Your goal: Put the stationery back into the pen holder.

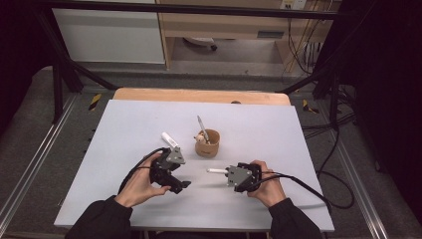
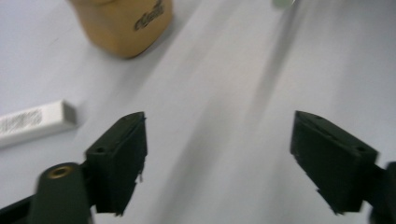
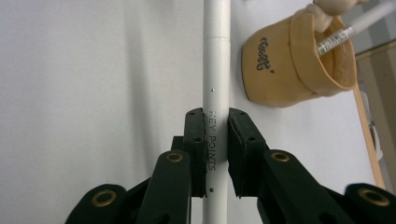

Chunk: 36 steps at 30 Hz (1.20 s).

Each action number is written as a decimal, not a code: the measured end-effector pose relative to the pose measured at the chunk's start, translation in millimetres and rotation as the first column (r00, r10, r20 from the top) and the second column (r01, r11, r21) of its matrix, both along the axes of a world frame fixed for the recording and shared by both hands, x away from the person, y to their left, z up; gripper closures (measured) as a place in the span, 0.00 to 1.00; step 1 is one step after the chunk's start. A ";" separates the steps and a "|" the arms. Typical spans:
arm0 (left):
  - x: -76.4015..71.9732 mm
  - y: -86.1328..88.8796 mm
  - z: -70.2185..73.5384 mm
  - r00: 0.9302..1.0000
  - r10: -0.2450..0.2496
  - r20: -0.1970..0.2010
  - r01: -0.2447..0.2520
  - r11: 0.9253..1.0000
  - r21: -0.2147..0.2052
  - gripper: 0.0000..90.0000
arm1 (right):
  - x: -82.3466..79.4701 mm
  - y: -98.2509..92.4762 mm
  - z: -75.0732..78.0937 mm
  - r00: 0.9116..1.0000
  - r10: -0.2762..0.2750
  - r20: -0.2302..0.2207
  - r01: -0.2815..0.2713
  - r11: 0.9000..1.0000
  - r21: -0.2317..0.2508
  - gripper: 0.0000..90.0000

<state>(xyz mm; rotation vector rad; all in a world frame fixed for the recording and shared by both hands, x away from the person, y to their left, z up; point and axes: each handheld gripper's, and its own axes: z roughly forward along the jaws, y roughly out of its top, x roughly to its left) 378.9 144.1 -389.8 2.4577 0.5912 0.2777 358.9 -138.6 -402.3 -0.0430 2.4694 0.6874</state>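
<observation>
My right claw [image 3: 216, 144] level over desk [image 1: 278, 129], pinching white pen [image 3: 216, 70]. My left claw [image 2: 217, 158] spread, empty, low beside white eraser [image 2: 32, 122].

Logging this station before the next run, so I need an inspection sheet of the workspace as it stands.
Surface: pale grey table top, wooden edge at the far side.
Job's things: white pen in the right gripper; tan cup holding another pen.
Clutter: white eraser-like block lying beside the cup.
Grippers: left gripper open, nothing between its jaws; right shut on the pen.
Cables: black cable trailing from the right gripper.
Surroundings: dark metal frame, cabinets behind.
</observation>
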 end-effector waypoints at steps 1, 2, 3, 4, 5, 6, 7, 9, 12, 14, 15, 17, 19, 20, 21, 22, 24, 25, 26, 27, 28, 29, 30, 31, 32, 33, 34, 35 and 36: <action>-0.1 6.0 -0.7 1.000 0.014 0.007 -0.014 1.000 0.001 0.17 | 0.4 -1.1 0.2 1.000 -0.013 -0.008 0.013 1.000 0.009 0.88; -0.3 11.9 -1.5 0.999 0.031 0.012 -0.031 1.000 0.000 0.15 | 0.7 -2.2 0.4 0.999 -0.026 -0.021 0.026 1.000 0.017 0.88; -0.6 17.5 -2.4 0.999 0.044 0.011 -0.044 0.999 -0.007 0.13 | 1.2 -3.2 0.5 0.999 -0.039 -0.030 0.040 0.999 0.031 0.88; -1.0 22.9 -3.3 0.998 0.061 0.010 -0.061 0.998 -0.015 0.12 | 2.0 -4.3 0.5 0.998 -0.051 -0.040 0.052 0.997 0.048 0.88; -1.4 28.2 -4.1 0.997 0.078 0.011 -0.078 0.997 -0.023 0.11 | 3.0 -5.5 0.6 0.997 -0.060 -0.050 0.063 0.996 0.063 0.88; -2.0 33.2 -5.3 0.995 0.098 0.014 -0.098 0.995 -0.035 0.11 | 3.9 -6.7 1.1 0.996 -0.072 -0.062 0.076 0.994 0.074 0.88; -2.3 38.0 -6.3 0.993 0.116 0.017 -0.115 0.993 -0.039 0.10 | 4.8 -7.8 1.2 0.994 -0.083 -0.075 0.089 0.992 0.089 0.88; -2.9 47.1 -8.2 0.989 0.147 0.022 -0.145 0.988 -0.050 0.09 | 6.4 -9.6 1.6 0.989 -0.114 -0.093 0.124 0.985 0.119 0.88; -4.0 59.9 -11.5 0.982 0.186 0.019 -0.184 0.980 -0.078 0.08 | 8.9 -12.1 2.8 0.982 -0.144 -0.124 0.164 0.973 0.163 0.88; -5.1 67.3 -13.3 0.978 0.208 0.025 -0.205 0.975 -0.091 0.08 | 10.6 -13.5 3.8 0.976 -0.164 -0.143 0.190 0.962 0.195 0.88; -5.7 70.9 -14.2 0.977 0.214 0.026 -0.210 0.973 -0.097 0.08 | 11.4 -14.1 4.6 0.972 -0.176 -0.157 0.206 0.957 0.205 0.88; -7.0 77.5 -15.7 0.973 0.230 0.026 -0.225 0.968 -0.114 0.08 | 12.9 -14.8 5.8 0.965 -0.195 -0.173 0.233 0.943 0.238 0.88; -8.9 83.1 -17.4 0.969 0.245 0.026 -0.239 0.962 -0.128 0.08 | 14.5 -15.3 7.4 0.958 -0.213 -0.191 0.260 0.926 0.273 0.88; -10.0 85.7 -18.3 0.968 0.248 0.026 -0.243 0.961 -0.130 0.08 | 15.3 -15.2 8.4 0.954 -0.222 -0.201 0.274 0.918 0.288 0.88; -11.0 88.2 -19.2 0.968 0.251 0.025 -0.245 0.960 -0.133 0.08 | 16.1 -15.3 9.4 0.950 -0.234 -0.208 0.290 0.907 0.305 0.88; -12.0 90.7 -20.0 0.967 0.254 0.026 -0.249 0.959 -0.138 0.08 | 17.0 -15.4 10.5 0.945 -0.244 -0.218 0.306 0.894 0.327 0.88; -13.7 95.2 -21.4 0.963 0.268 0.027 -0.261 0.954 -0.145 0.08 | 19.2 -15.9 12.8 0.933 -0.264 -0.243 0.341 0.864 0.371 0.88; -14.3 97.2 -22.1 0.962 0.272 0.031 -0.264 0.953 -0.148 0.08 | 20.4 -15.8 14.0 0.927 -0.272 -0.258 0.358 0.846 0.395 0.88; -14.8 99.1 -22.9 0.960 0.277 0.031 -0.270 0.951 -0.151 0.08 | 21.7 -15.8 15.2 0.922 -0.277 -0.270 0.371 0.830 0.417 0.88; -15.1 101.0 -23.8 0.959 0.283 0.030 -0.275 0.949 -0.157 0.08 | 23.0 -15.7 16.4 0.917 -0.285 -0.280 0.385 0.814 0.435 0.88; -15.2 103.1 -24.5 0.957 0.290 0.030 -0.282 0.946 -0.158 0.08 | 24.2 -15.6 17.3 0.911 -0.289 -0.294 0.400 0.796 0.454 0.88; -15.3 105.1 -25.5 0.954 0.297 0.031 -0.289 0.944 -0.160 0.08 | 25.7 -15.7 18.2 0.906 -0.294 -0.305 0.412 0.779 0.473 0.88; -15.6 107.0 -26.5 0.953 0.301 0.032 -0.292 0.943 -0.160 0.08 | 27.1 -16.0 19.2 0.901 -0.300 -0.313 0.424 0.763 0.488 0.88; -16.3 108.9 -27.5 0.952 0.305 0.032 -0.296 0.941 -0.163 0.08 | 28.5 -16.1 19.9 0.895 -0.305 -0.325 0.437 0.745 0.504 0.88; -16.8 110.7 -28.5 0.951 0.309 0.032 -0.300 0.939 -0.166 0.08 | 29.9 -16.2 20.7 0.889 -0.309 -0.337 0.449 0.728 0.518 0.88; -17.2 112.3 -29.3 0.949 0.313 0.029 -0.304 0.938 -0.167 0.08 | 31.4 -16.4 21.5 0.885 -0.314 -0.344 0.459 0.713 0.530 0.88; -17.7 113.9 -29.8 0.948 0.317 0.029 -0.308 0.936 -0.171 0.08 | 33.2 -16.5 22.1 0.880 -0.317 -0.354 0.470 0.694 0.545 0.88; -18.0 115.6 -30.3 0.947 0.321 0.030 -0.311 0.935 -0.172 0.08 | 35.0 -16.5 22.7 0.874 -0.317 -0.368 0.480 0.677 0.558 0.88; -18.3 116.9 -30.9 0.946 0.323 0.029 -0.313 0.933 -0.175 0.08 | 36.7 -16.3 23.4 0.870 -0.324 -0.373 0.490 0.659 0.571 0.88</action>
